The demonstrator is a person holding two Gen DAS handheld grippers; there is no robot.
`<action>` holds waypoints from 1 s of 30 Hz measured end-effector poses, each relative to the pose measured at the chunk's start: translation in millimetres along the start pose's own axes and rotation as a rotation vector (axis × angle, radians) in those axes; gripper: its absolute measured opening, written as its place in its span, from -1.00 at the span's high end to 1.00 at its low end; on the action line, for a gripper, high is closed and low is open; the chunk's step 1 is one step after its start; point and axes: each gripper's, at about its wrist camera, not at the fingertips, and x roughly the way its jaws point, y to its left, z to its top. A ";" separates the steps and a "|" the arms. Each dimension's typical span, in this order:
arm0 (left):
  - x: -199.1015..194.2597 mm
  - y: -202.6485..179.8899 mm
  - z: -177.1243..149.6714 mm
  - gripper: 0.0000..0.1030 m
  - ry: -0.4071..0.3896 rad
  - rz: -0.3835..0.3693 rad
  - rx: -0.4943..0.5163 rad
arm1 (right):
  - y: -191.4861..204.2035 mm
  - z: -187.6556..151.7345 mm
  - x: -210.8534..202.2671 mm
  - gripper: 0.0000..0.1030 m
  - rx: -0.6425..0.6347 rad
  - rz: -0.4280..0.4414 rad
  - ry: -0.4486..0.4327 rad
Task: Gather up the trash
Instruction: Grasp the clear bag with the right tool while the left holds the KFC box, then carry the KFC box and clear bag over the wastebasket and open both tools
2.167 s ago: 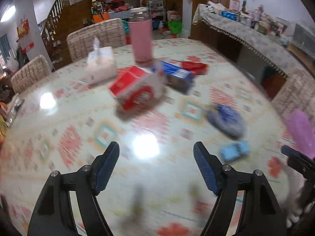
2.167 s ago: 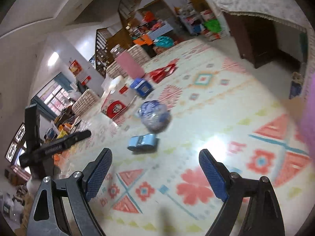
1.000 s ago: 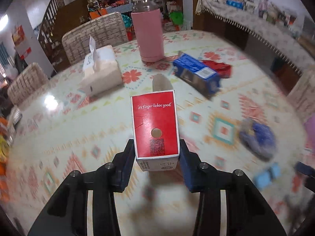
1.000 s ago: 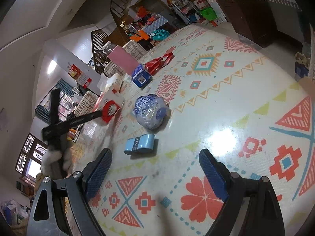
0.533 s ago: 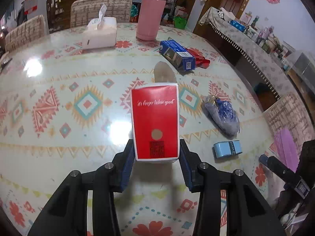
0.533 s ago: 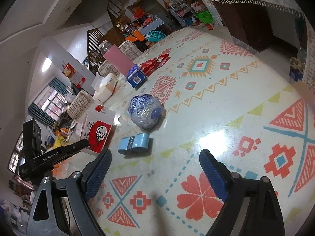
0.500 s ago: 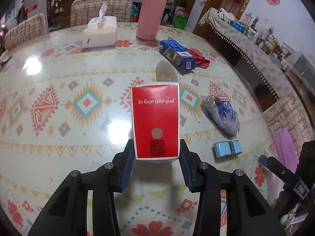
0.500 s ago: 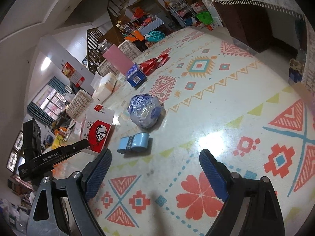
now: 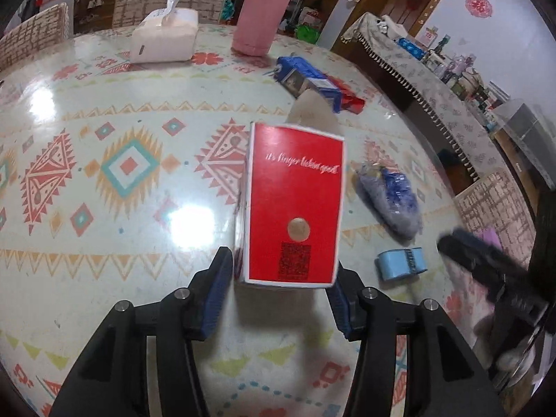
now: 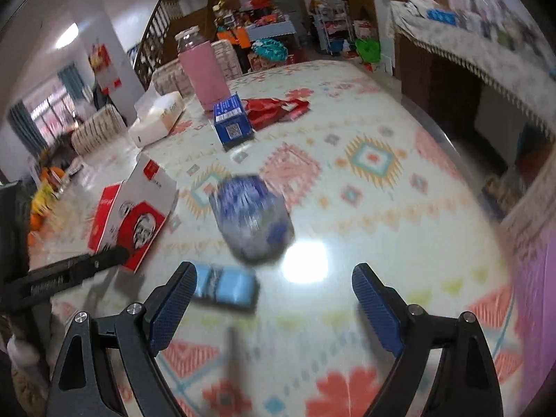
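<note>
**Left gripper releasing carton on surface**

The left gripper [image 9: 279,278] jaws are opening; the red carton [image 9: 293,205] stands between them on the patterned surface [image 9: 104,208], pads no longer pressing. The right gripper [image 10: 274,299] is spread wide and empty above the blue packet [image 10: 226,286].

Black grippers [image 10: 271,299], blue ribbed pads [image 10: 377,307]
</note>
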 end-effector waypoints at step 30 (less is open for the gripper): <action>-22.0 -1.4 -6.3 0.18 -0.097 0.072 0.011 | 37.3 12.1 -15.4 0.02 -0.094 -0.116 -0.032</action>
